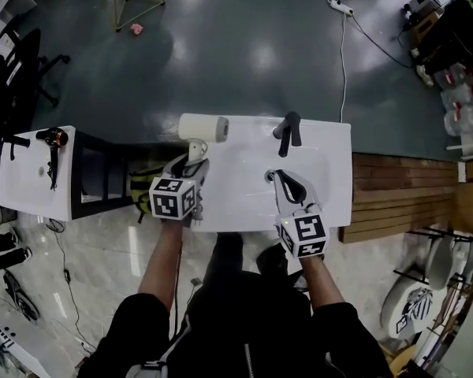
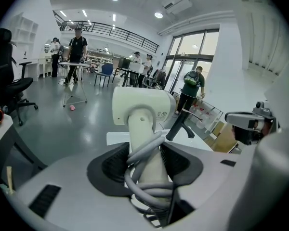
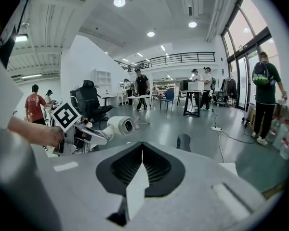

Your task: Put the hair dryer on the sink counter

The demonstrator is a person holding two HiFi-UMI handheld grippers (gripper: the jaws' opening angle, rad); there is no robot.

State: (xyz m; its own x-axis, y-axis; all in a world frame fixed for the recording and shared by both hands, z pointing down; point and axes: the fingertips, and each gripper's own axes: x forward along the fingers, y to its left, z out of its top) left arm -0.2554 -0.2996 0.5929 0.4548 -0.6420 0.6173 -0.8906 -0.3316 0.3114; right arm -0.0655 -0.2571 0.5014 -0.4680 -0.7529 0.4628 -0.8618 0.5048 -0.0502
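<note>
A cream hair dryer [image 1: 203,127] with its grey cord wound round the handle hangs over the far left corner of the white sink counter [image 1: 331,156]. My left gripper [image 1: 191,164] is shut on the handle, just below the barrel. In the left gripper view the hair dryer [image 2: 142,107] stands upright between the pads of my left gripper [image 2: 147,162]. My right gripper [image 1: 282,176] is over the basin, shut on nothing, near the black faucet [image 1: 288,130]. The right gripper view shows my right gripper [image 3: 142,150] with jaws together and the hair dryer [image 3: 121,125] off to the left.
A second white table [image 1: 24,187] at the left carries a black and orange hair dryer [image 1: 54,140]. A black shelf [image 1: 102,172] stands between it and the sink. Wooden planks [image 1: 402,187] lie to the right. A power strip [image 1: 340,6] lies on the floor beyond. Several people stand far off.
</note>
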